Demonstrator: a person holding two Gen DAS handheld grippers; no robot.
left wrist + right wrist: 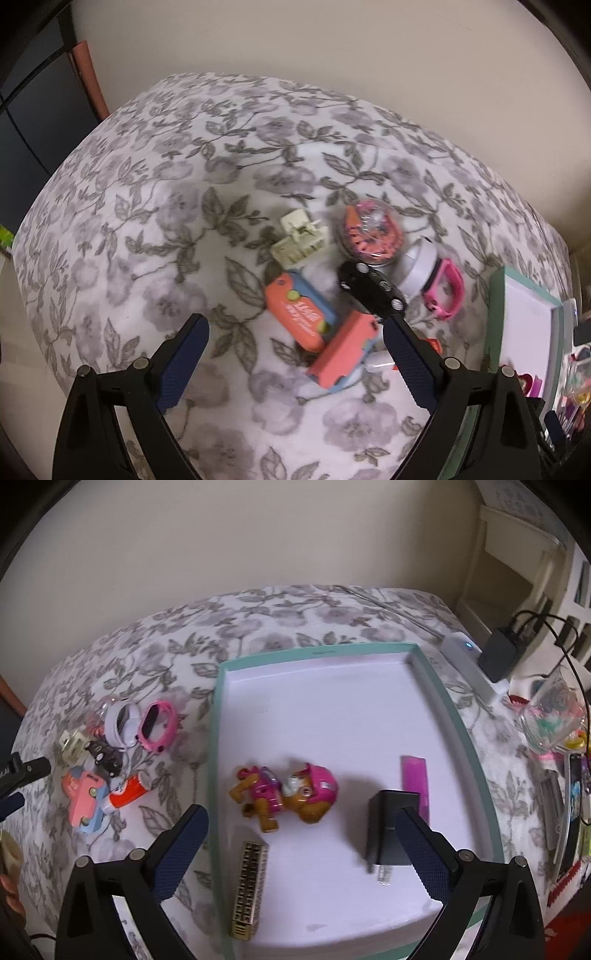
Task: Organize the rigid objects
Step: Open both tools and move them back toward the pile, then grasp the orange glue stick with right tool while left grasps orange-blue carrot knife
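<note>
The right gripper (301, 823) is wide open over the teal tray (216, 738), holding nothing. The left gripper (295, 332) is wide open too, over toys left of the tray.

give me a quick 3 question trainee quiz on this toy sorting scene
1. True or false: the tray holds the dog toy.
2. Which lies outside the tray? A. charger B. pink watch C. gold bar
3. Fill in: both the left claw and right claw are ____.

Key: 1 true; 2 B; 3 open
</note>
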